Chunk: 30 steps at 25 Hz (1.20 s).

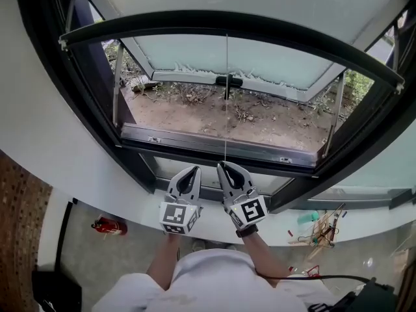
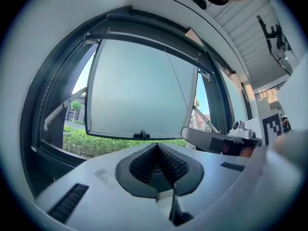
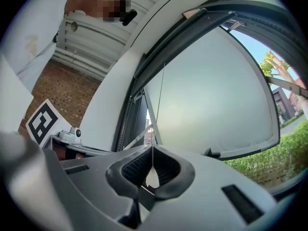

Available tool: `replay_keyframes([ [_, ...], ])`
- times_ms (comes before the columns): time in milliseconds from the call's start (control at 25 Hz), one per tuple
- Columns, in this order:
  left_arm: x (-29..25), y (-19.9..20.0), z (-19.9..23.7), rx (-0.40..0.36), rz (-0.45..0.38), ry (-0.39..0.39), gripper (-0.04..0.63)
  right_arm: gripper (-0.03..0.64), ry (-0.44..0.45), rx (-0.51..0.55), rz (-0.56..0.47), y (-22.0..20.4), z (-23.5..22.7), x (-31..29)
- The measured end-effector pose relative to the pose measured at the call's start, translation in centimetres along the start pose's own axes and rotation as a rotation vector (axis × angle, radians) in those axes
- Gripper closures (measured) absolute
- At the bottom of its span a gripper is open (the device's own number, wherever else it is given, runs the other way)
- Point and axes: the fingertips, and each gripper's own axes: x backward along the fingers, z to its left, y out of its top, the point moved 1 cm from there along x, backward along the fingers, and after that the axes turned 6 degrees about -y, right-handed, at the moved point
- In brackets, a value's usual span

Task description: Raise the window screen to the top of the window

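The window screen [image 1: 227,23] shows as a slim dark rail arcing across the upper part of the frame, reaching from one side of the black window frame [image 1: 88,116] to the other, close under its top. Its mesh can't be made out. A thin pale pull cord [image 1: 226,109] hangs straight down from the rail's middle to lower centre, pinched in the right gripper [image 1: 225,166].

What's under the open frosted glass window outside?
You can see brown dirt ground with dry twigs, and green bushes further out. Whatever lies behind the frosted glass window itself is hidden; the pane only lets light through.
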Motion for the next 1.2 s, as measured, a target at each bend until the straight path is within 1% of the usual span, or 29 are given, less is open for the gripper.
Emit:
replay_keyframes([
  [160, 0.1, 0.5, -0.2, -0.006, -0.009, -0.004, 0.594, 0.617, -0.008, -0.007, -0.053, 1.9, -0.5, 0.1],
  [400, 0.2, 0.5, -0.2, -0.006, -0.012, 0.004, 0.595, 0.617, 0.002, 0.004, -0.134, 5.8, -0.7, -0.4],
  [640, 0.3, 0.3, -0.3, -0.004, -0.004, 0.01, 0.595, 0.617, 0.045, -0.096, -0.209, 8.8, -0.5, -1.2],
  [840, 0.4, 0.3, -0.2, -0.007, -0.004, 0.012, 0.595, 0.617, 0.056, -0.044, -0.27, 12.6, -0.4, -1.6],
  [1000, 0.6, 0.7, -0.4, -0.012, -0.009, 0.01, 0.595, 0.617, 0.058, -0.041, -0.341, 16.3, -1.0, -2.2],
  [1200, 1.1, 0.7, -0.3, -0.012, -0.001, 0.012, 0.595, 0.617, 0.159, -0.105, -0.5, 22.4, -0.9, -2.7],
])
